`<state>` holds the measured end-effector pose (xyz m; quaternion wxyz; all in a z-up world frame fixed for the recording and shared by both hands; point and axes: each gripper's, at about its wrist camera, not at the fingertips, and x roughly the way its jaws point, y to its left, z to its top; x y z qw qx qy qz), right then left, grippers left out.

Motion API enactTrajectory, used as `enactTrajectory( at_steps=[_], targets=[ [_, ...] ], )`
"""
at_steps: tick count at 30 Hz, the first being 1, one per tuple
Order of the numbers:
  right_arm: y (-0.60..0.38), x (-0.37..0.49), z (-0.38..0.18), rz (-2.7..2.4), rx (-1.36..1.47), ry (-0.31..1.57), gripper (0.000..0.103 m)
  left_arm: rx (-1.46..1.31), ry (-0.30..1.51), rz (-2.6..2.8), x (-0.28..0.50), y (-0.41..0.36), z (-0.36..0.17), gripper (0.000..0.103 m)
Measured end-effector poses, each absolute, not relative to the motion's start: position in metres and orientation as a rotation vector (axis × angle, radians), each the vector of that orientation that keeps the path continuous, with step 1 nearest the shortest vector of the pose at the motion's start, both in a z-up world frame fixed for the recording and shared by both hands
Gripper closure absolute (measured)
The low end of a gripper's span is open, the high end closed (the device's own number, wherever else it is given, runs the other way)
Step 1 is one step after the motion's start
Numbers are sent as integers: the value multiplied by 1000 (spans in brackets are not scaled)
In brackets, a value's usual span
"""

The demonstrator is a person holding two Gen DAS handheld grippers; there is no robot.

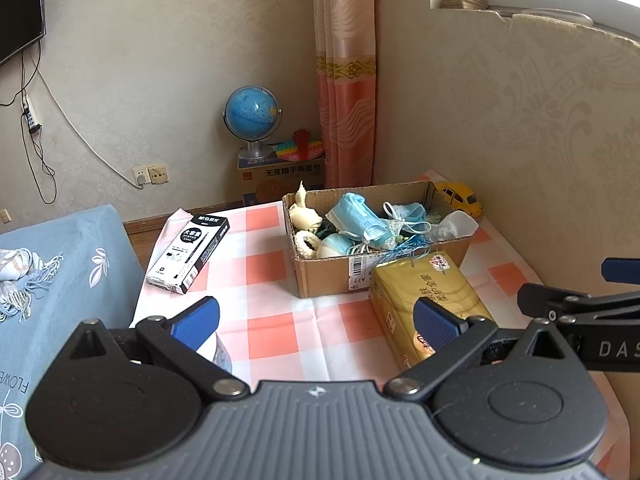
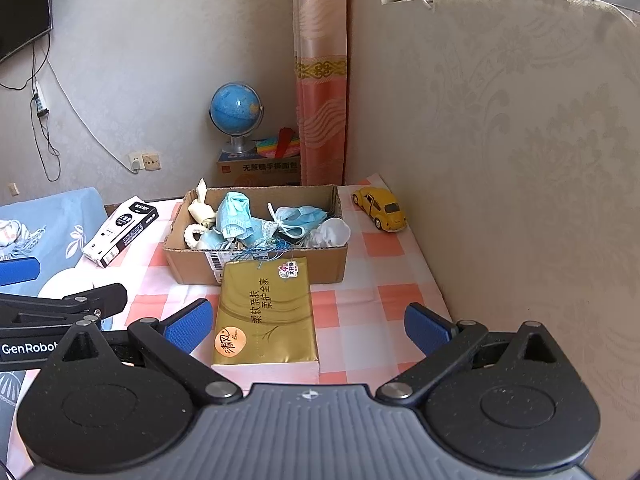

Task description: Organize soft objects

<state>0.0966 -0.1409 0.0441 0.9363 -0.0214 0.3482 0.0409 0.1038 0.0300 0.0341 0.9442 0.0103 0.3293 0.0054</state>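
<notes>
A cardboard box stands on the checked tablecloth, holding blue face masks, a white cloth and cream soft toys. A gold tissue pack lies in front of the box. My left gripper is open and empty, low over the cloth left of the pack. My right gripper is open and empty, its fingers on either side of the pack's near end, above it.
A black and white pen box lies left of the cardboard box. A yellow toy car sits at the back right by the padded wall. A blue bedspread is on the left. A globe stands behind.
</notes>
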Motion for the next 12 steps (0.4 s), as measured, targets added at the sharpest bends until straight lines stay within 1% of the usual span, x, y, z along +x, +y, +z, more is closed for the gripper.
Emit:
enactTrajectory(
  at_steps=[12],
  targets=[
    [-141, 95, 46, 83, -42, 704, 0, 21, 671, 7, 104, 28, 35, 0]
  ],
)
